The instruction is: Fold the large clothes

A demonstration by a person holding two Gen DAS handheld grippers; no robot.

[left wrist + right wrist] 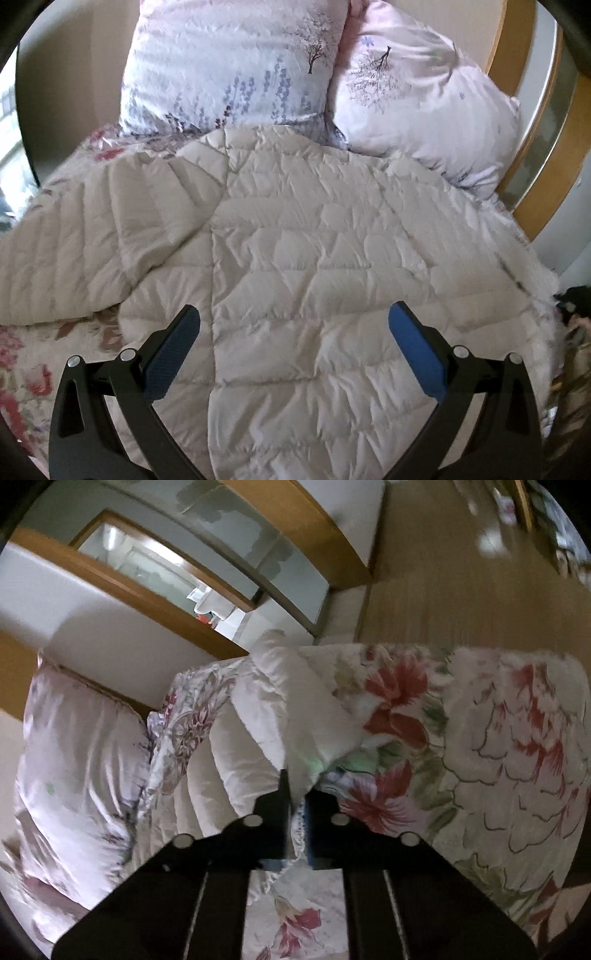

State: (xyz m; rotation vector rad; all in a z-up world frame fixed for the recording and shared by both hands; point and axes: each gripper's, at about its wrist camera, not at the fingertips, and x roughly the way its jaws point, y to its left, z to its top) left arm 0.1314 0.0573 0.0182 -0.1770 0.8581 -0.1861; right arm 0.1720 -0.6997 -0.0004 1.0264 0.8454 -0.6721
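Left gripper [293, 332]: jaws spread wide, blue pads [417, 354] bare, nothing between them, hovering above the lower back panel of a cream quilted down jacket [314, 240]. Right gripper [297, 812]: jaws drawn nearly together, pinching a thin fold of white cloth at the edge of the jacket sleeve [295, 701], which rises from the fingertips as a puffy tube toward the far side of the bed; whether the pinch takes only the sleeve or also a frilled hem beneath cannot be told. Spread flat on a floral bedspread [22, 373], collar end touching two pale printed pillows [229, 62], hem end near the left claw. Long axis from hem up to the pillows, marked by the straight seam down the middle; one sleeve splayed out to the left across the cover. Likely light for its bulk, soft, springy with trapped air, the shell probably slick, so apt to puff back open and slide off shallow pinches. Better grasped at seams, cuffs, hem or collar edge, with a deep bite through both layers, than on a swollen quilt panel. Wooden door frame [535, 155] beyond the pillows.
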